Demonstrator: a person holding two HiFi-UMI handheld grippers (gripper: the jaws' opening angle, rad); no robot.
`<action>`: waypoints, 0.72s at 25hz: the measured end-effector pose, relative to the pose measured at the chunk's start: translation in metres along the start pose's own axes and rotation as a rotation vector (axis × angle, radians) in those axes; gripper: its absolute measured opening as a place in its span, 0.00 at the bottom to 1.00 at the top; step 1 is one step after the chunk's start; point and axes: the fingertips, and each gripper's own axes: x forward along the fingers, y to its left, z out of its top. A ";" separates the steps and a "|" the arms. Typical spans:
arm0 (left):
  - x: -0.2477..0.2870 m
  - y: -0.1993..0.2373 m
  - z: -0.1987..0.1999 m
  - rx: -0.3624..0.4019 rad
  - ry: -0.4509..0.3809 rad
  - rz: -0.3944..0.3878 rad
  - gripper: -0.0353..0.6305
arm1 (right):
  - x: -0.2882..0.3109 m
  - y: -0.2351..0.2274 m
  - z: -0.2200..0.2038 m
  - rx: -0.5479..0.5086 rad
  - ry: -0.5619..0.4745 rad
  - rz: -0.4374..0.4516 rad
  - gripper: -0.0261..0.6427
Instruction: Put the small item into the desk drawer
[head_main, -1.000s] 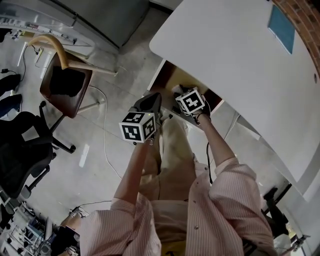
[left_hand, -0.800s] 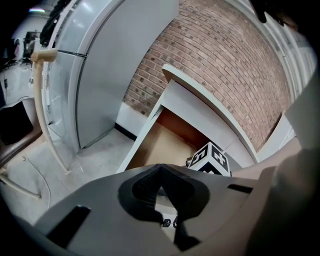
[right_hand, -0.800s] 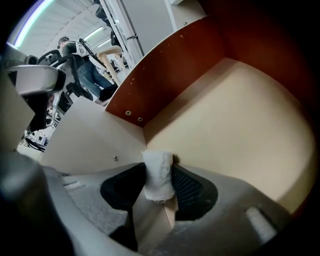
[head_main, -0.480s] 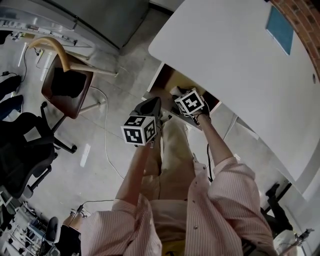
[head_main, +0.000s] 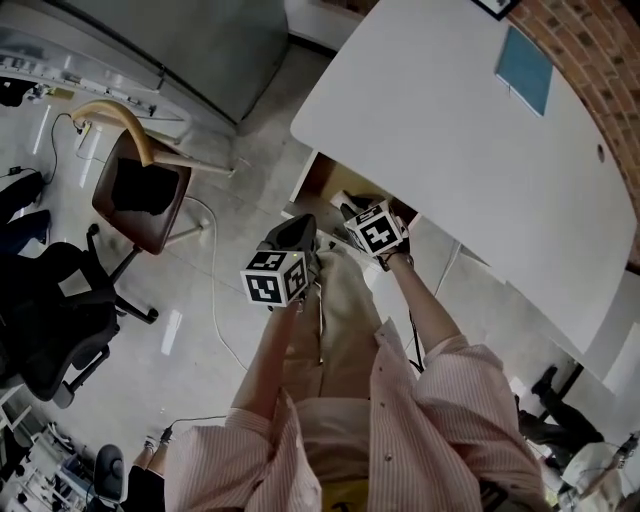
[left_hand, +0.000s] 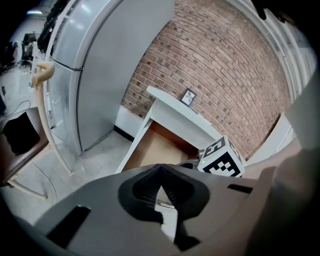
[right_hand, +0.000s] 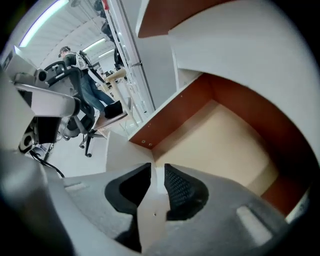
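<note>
The desk drawer (head_main: 328, 183) stands pulled out under the white desk (head_main: 450, 130), and its tan floor (right_hand: 220, 135) is bare where it shows. No small item is visible. My right gripper (head_main: 352, 210) is at the drawer's front; its jaws (right_hand: 157, 172) are closing, and the white front panel (right_hand: 150, 210) runs between the pads and touches both. To the left, in front of the drawer, my left gripper (head_main: 298, 224) hovers with its fingertips together (left_hand: 160, 169). I see nothing clearly held in it. The right gripper's marker cube (left_hand: 222, 159) shows beside the drawer (left_hand: 150, 150).
A brown chair (head_main: 140, 185) with a curved wooden back stands left of the drawer, and a black office chair (head_main: 50, 310) is further left. A cable (head_main: 210, 290) lies on the floor. A blue pad (head_main: 525, 70) rests on the desk. A brick wall (left_hand: 210, 60) is behind.
Both grippers have stayed at the drawer's front with hardly any shift. The head view has tilted, so more of the desk top shows.
</note>
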 end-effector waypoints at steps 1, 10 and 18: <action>-0.004 -0.003 0.004 0.004 -0.003 -0.003 0.05 | -0.008 0.002 0.004 0.004 -0.017 -0.009 0.16; -0.040 -0.023 0.038 0.066 -0.051 -0.048 0.05 | -0.074 0.024 0.034 0.058 -0.164 -0.026 0.06; -0.074 -0.037 0.064 0.143 -0.116 -0.077 0.05 | -0.133 0.054 0.059 0.075 -0.318 0.026 0.05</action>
